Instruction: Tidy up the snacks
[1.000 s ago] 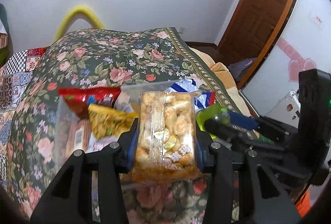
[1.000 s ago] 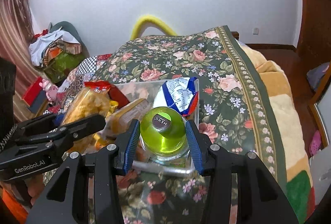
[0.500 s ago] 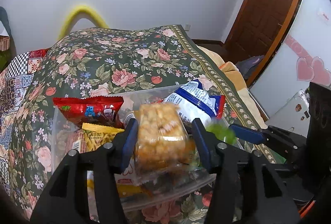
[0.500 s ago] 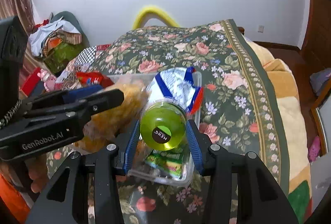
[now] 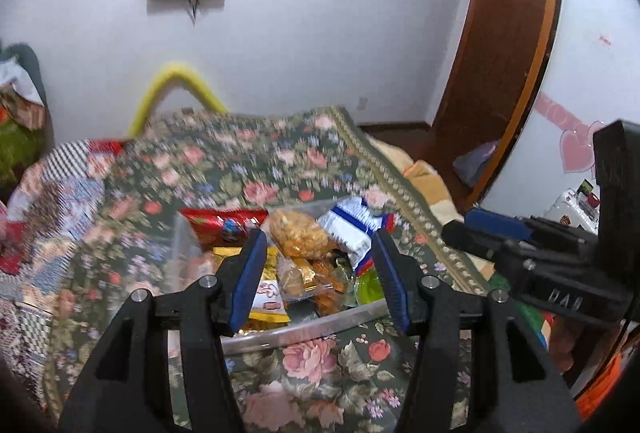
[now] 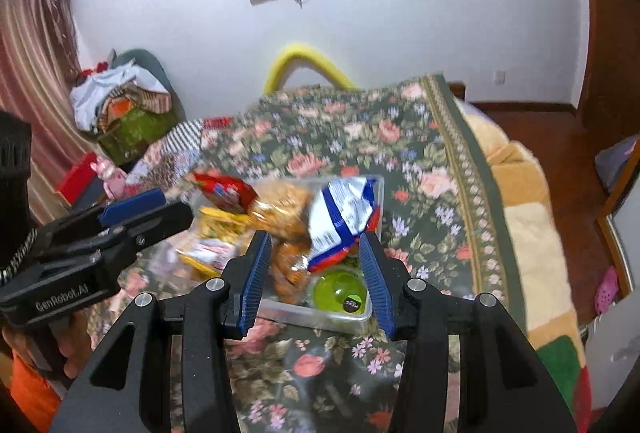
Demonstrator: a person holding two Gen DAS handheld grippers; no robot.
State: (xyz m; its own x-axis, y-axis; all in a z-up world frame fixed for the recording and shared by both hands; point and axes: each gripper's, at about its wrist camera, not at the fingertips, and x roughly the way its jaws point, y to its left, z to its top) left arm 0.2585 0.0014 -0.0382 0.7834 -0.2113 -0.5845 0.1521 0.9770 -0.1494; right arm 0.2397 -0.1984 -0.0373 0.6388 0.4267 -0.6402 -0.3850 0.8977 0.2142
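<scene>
Two grippers hung above a clear plastic bin (image 6: 362,317) that sat on the flowered bedspread (image 6: 420,149), and both stood with their blue-padded fingers spread wide and nothing between them. The left gripper (image 5: 320,275) was over the bin's near edge, while the right gripper (image 6: 316,279) was over the bin's near right corner; in the right wrist view the left gripper also showed off to the bin's left side. Inside the bin, a clear bag of golden puffed snacks (image 5: 300,235) lay on top of the pile near the middle, touching a blue-and-white packet (image 6: 344,213) that leaned against the bin's right wall. A red packet (image 5: 224,223) stood at the bin's far left corner, and a yellow packet (image 6: 216,221) lay just in front of it. A green jar (image 6: 340,291) with a dark round label rested in the bin's near right corner, below the blue-and-white packet. Smaller wrapped items filled the space beneath the snack bag, though motion blur made them hard to tell apart, and they seemed to be orange-brown pastries in clear wrap (image 6: 290,273). A yellow padded hoop (image 6: 308,63) rose behind the bedspread, beyond the bin, against the white wall
</scene>
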